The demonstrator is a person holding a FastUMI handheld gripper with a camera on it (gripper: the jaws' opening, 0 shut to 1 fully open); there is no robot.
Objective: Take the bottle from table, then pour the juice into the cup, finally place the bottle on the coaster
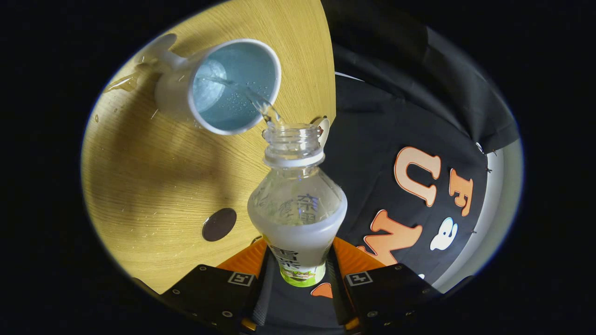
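Wooden table (153,186), dark coaster (219,224) beside jaws clamped on bottle (298,204), pouring into cup (233,86)

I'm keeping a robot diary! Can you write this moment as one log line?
step: pouring | gripper: shut on clear plastic bottle | stream: entering white mug | dark round coaster: bare | wooden table: droplets

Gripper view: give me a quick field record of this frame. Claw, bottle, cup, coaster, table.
claw: shut on the bottle, both fingers pressing its labelled body
bottle: uncapped, tipped toward the cup, clear liquid streaming from its mouth
cup: white, pale blue inside, just beyond the bottle mouth, catching the stream
coaster: dark round disc, bare, beside the bottle
table: wood, droplets and a small puddle near the cup
stage: pouring; bottle not yet on coaster
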